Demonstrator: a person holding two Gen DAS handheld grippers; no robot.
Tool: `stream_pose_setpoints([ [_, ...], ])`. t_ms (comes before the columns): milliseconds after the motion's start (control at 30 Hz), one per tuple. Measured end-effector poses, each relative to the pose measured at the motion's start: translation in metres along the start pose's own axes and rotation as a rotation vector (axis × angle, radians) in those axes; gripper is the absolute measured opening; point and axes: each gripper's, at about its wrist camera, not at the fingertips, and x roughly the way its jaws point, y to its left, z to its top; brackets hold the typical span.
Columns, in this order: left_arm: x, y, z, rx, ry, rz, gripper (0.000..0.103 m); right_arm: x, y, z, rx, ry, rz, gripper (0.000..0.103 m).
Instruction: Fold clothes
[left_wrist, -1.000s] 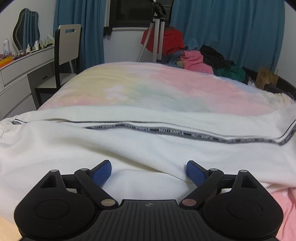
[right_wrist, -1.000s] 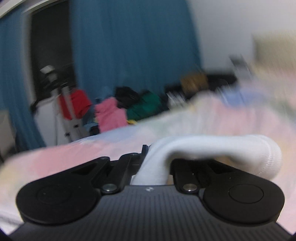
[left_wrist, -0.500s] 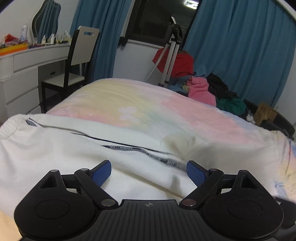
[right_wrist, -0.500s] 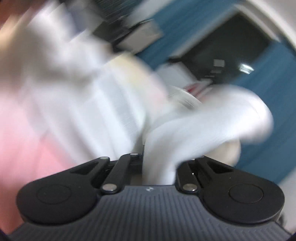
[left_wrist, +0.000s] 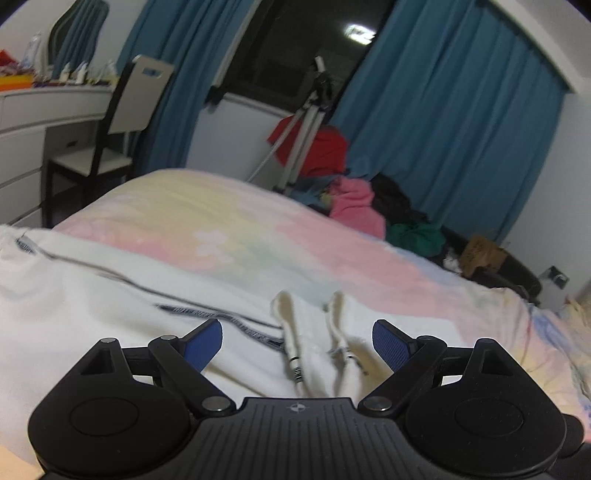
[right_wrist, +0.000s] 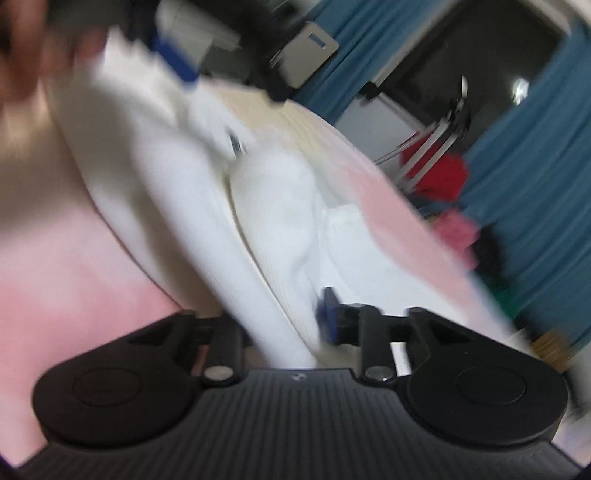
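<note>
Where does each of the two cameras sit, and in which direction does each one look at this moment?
Left wrist: on the left gripper, looking across the white garment and pastel bedspread to the blue curtains; only its open blue fingertips show.
Right wrist: on the right gripper, tilted and blurred, close over the garment, a white fold between its jaws; a blurred skin-coloured shape at top left, perhaps a hand.
Shared: garment, bedspread, curtains, tripod, red cloth, chair.
</note>
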Motion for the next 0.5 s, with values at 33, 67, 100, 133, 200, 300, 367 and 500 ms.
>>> stream_pose_setpoints([
  [33, -0.001, -0.002, 0.0, 0.007, -0.001, -0.015, 0.09, -0.012, -0.004, 0.008, 0.077, -0.014, 0.078, 0.057],
  [67, -0.002, -0.004, -0.001, 0.014, -0.001, -0.03, 0.09, -0.025, -0.014, 0.011, 0.153, -0.04, 0.156, 0.069],
  [100, -0.002, -0.006, -0.001, 0.02, -0.001, -0.046, 0.09, -0.037, -0.023, 0.011, 0.202, -0.077, 0.205, 0.073],
  [133, -0.003, -0.008, -0.001, 0.026, 0.004, -0.07, 0.09, -0.049, -0.031, 0.012, 0.248, -0.113, 0.25, 0.077],
  [200, -0.001, -0.011, -0.004, 0.035, 0.016, -0.115, 0.089, -0.063, -0.042, 0.013, 0.335, -0.168, 0.283, 0.081],
  [300, 0.006, -0.018, -0.009, 0.043, 0.049, -0.176, 0.087, -0.059, -0.081, 0.011, 0.512, -0.21, 0.27, 0.081],
  [367, 0.014, -0.023, -0.013, 0.059, 0.076, -0.208, 0.084, -0.046, -0.103, 0.006, 0.639, -0.182, 0.186, 0.081],
  [500, 0.038, -0.036, -0.022, 0.153, 0.125, -0.203, 0.081, -0.012, -0.134, -0.02, 0.817, -0.023, -0.065, 0.081],
])
